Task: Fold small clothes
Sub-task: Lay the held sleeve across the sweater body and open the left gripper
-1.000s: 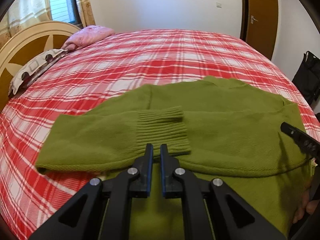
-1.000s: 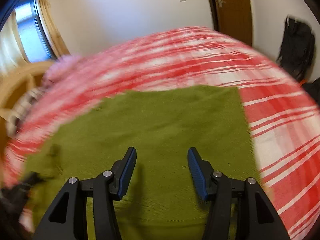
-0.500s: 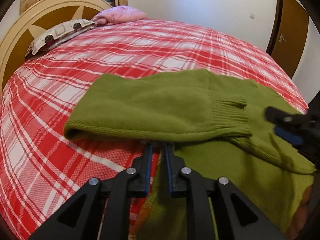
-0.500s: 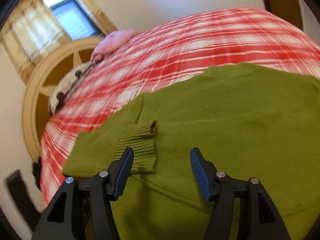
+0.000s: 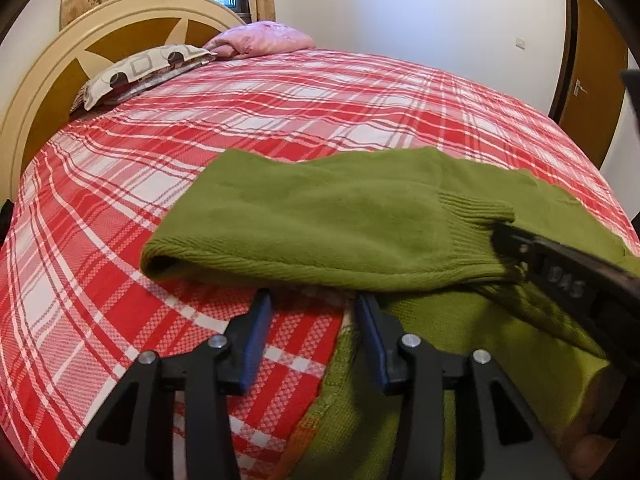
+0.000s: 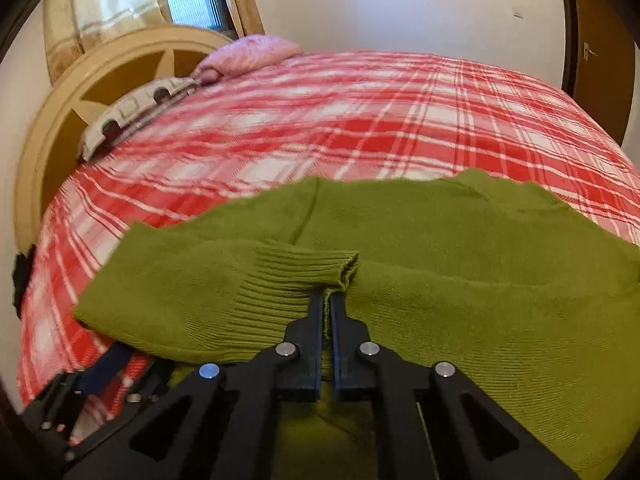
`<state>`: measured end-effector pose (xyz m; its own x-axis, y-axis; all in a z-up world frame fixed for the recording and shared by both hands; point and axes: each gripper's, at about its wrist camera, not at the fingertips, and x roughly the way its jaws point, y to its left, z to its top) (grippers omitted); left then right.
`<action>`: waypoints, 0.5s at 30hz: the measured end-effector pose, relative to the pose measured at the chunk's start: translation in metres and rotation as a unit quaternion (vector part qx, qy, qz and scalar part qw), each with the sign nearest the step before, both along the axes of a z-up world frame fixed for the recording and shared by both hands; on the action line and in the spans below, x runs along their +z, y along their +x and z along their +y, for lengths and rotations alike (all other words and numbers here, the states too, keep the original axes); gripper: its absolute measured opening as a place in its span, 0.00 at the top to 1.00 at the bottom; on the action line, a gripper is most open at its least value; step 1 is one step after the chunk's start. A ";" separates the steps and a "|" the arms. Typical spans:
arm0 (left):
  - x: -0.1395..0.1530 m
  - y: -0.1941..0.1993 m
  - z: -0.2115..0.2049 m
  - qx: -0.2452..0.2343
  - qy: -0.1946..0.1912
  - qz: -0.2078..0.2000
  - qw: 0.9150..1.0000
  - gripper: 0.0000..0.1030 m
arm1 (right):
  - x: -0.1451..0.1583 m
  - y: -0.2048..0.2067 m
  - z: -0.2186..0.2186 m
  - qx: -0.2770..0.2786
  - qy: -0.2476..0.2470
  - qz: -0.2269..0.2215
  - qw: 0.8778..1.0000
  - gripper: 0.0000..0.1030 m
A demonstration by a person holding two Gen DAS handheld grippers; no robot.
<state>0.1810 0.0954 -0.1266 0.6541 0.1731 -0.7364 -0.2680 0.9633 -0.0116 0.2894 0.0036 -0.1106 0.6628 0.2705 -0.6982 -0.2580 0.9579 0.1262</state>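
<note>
A green knitted sweater (image 5: pixel 328 216) (image 6: pixel 460 264) lies flat on the red plaid bed (image 5: pixel 320 100), one sleeve folded across its body. My right gripper (image 6: pixel 328 304) is shut on that sleeve's ribbed cuff (image 6: pixel 296 276), a sliver of knit showing between the pads. In the left wrist view it comes in from the right onto the cuff (image 5: pixel 472 232). The jaws of my left gripper (image 5: pixel 314 306) are opening, and no cloth is between them. Their tips sit just short of the sleeve's folded edge, over the bedspread and the sweater's hem. The left gripper's fingers (image 6: pixel 100 372) show at the lower left.
A cream and brown headboard (image 5: pixel 52 92) stands at the far left with a patterned pillow (image 5: pixel 140 72) and a pink pillow (image 5: pixel 260 40) in front of it. A brown door (image 5: pixel 592 80) is at the right. Plaid bedspread stretches beyond the sweater.
The right gripper swung left across the sweater and went from open to shut on the cuff. The left gripper's jaws went from shut to apart near the sleeve's fold.
</note>
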 end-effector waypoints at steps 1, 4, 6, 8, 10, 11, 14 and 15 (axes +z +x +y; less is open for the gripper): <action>0.000 0.000 0.002 0.002 -0.003 0.000 1.000 0.51 | 0.006 -0.002 -0.002 0.000 0.007 -0.007 1.000 0.97; 0.000 -0.002 0.008 0.004 -0.020 -0.001 1.000 0.48 | 0.029 -0.010 -0.009 0.005 0.040 -0.029 0.999 0.97; 0.000 -0.001 0.007 0.004 -0.017 0.000 1.000 0.47 | 0.045 -0.015 -0.014 0.004 0.044 -0.047 0.998 0.97; 0.002 -0.002 0.007 0.003 -0.012 0.003 1.000 0.45 | 0.057 -0.019 -0.021 -0.003 0.042 -0.063 0.997 0.97; 0.003 -0.001 0.009 -0.001 -0.014 0.008 1.000 0.42 | 0.067 -0.024 -0.033 -0.018 0.048 -0.073 0.996 0.97; 0.004 0.000 0.010 -0.001 -0.018 0.010 1.000 0.42 | 0.074 -0.027 -0.041 -0.028 0.055 -0.079 0.995 0.97; 0.005 0.000 0.014 0.004 -0.034 0.007 0.999 0.42 | 0.090 -0.036 -0.061 -0.043 0.068 -0.097 0.992 0.97; 0.005 0.002 0.015 0.004 -0.036 0.008 0.999 0.42 | 0.097 -0.040 -0.067 -0.049 0.070 -0.106 0.991 0.97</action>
<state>0.1828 0.1102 -0.1216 0.6411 0.1246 -0.7573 -0.2758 0.9582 -0.0758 0.2492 -0.0629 -0.0139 0.8186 0.2820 -0.5003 -0.1994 0.9565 0.2128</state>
